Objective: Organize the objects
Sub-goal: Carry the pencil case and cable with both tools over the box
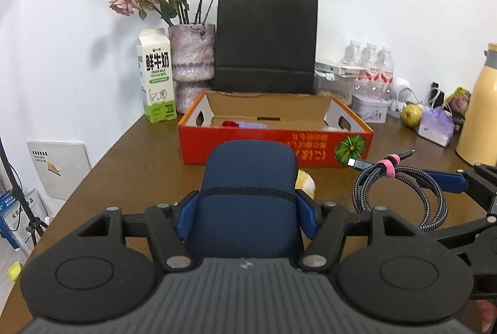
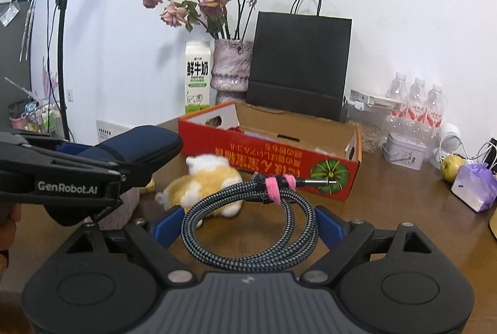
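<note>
Printed "GenRobot.AI" in white on the black side of the left tool [image 2: 102, 175], seen from the right wrist. Clamped between its blue pads: a navy zippered case [image 1: 248, 197], lifted off the table [image 1: 130, 166] in front of the red cardboard box [image 1: 276, 144]. Pinched in the right tool [image 2: 248, 225]: a coiled braided cable [image 2: 251, 225] bound with a pink strap [image 2: 275, 186], its metal plug pointing at the box's front wall, also clear of the table. On that front wall, upside-down yellow characters too distorted to read, plus a green pumpkin picture [image 1: 349, 147] at the right end. Inside the box, a red item [image 1: 230, 124] and a lilac cloth-like piece [image 1: 253, 125] at the left, otherwise mostly bare cardboard. Just in front of the box, on the table, a white-and-orange plush toy [image 2: 202, 181]. Left of the box, a milk carton [image 1: 157, 76] reading "FRESH MILK" under large Chinese characters, with a cow drawing. Behind the box, a mottled vase [image 1: 191, 54] holding dried roses and a black paper bag [image 1: 265, 42]. Right of the box, shrink-wrapped water bottles [image 1: 372, 66] with red labels, a small printed tin [image 1: 371, 108], a green fruit [image 1: 411, 115].
</note>
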Available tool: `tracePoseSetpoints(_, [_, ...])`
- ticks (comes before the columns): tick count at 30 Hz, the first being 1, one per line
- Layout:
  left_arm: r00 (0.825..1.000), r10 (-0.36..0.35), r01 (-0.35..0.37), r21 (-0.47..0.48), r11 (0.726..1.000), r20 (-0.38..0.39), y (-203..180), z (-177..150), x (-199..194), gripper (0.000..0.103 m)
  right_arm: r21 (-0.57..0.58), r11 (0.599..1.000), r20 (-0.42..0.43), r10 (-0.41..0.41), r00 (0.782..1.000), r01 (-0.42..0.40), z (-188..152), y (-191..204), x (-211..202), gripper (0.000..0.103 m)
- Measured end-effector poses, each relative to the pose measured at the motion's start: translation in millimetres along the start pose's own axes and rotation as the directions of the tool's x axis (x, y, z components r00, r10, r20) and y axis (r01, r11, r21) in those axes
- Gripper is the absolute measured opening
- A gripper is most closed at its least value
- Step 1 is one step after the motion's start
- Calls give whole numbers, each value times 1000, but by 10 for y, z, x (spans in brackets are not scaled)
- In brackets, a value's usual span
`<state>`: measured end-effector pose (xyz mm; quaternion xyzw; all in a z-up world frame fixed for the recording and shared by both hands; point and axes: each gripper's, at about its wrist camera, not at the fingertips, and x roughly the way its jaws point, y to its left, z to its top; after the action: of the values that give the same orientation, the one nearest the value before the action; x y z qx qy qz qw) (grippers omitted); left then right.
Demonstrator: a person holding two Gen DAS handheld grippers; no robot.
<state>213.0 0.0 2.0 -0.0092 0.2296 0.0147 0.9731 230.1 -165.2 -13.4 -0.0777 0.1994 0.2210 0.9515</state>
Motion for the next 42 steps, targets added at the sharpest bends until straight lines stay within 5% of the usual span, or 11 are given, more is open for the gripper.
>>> tracePoseSetpoints(24, [997, 2, 0, -36, 999, 74, 153, 743, 797, 65, 24, 1000, 91, -14, 996, 12, 777, -182, 733, 89])
tracePoseSetpoints(42, [998, -13, 17, -62, 998, 67, 258, 1084, 1389, 65, 22, 999, 109, -36, 993, 33, 1024, -506, 1252, 89])
